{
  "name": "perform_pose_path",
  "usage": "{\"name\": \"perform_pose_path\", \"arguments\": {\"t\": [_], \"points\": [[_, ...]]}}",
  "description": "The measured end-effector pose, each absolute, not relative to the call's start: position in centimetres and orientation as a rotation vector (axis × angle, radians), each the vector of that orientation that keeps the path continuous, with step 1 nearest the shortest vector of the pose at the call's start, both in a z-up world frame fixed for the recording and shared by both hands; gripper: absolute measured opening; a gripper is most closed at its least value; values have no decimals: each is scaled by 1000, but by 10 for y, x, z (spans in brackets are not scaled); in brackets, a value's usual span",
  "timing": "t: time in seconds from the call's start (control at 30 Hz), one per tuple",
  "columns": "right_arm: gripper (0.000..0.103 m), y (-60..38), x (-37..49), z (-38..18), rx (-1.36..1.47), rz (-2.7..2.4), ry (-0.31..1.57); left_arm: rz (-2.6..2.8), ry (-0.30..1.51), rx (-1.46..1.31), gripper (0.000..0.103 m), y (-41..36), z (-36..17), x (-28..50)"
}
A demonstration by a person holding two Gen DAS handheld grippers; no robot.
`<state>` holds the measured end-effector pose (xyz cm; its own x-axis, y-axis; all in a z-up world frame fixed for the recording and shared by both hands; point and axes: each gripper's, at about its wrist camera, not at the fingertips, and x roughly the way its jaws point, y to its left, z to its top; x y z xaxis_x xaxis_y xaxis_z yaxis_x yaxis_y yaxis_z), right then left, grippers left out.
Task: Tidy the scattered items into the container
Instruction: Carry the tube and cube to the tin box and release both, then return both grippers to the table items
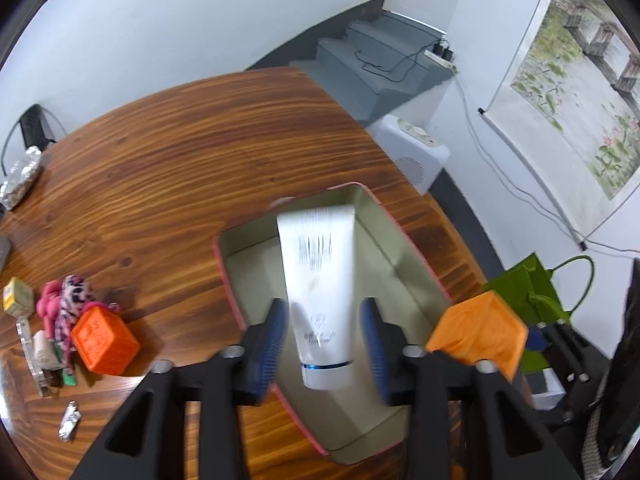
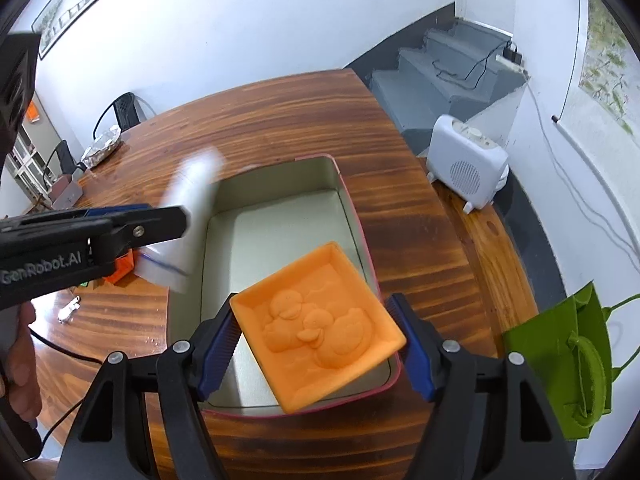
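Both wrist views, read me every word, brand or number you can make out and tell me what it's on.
"GenRobot.AI": on the left gripper body, right wrist view.
White tube: dark print and barcode-like lines, too blurred to read.
Orange cube on the table: embossed marks, unreadable.
Orange block: ducks in relief, no text.

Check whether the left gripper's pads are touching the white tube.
Apart. The left wrist view shows the tin visible in a gap between the white tube and each pad of the open left gripper.
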<state>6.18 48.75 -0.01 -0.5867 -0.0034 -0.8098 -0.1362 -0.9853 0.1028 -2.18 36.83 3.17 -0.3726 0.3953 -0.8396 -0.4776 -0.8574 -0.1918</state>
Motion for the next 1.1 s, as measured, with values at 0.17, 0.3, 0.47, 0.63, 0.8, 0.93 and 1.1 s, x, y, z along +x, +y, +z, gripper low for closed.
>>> {"name": "perform_pose_path", "arguments": {"t": [0.17,0.3,0.47,0.63,0.8,0.93,1.1], "points": [[81,493,64,1,-1373,2706,281,2312,146,-1301,81,362,40,-19],[81,489,63,1,-1379,2705,301,2337,137,-1323,81,350,40,-17],[81,472,61,3,-1381,2727,290,2366,135,-1332,81,328,41,-14],[81,451,57,6,-1387,2754,278,2403,127,-1351,81,303,42,-13],[81,425,52,8,-1400,2784,256,2440,111,-1369,81,270,41,-11],[81,400,47,10,-1413,2810,234,2470,80,-1397,81,238,39,-12],[81,371,39,8,-1439,2832,213,2524,-3,-1457,81,183,32,-17]]}}
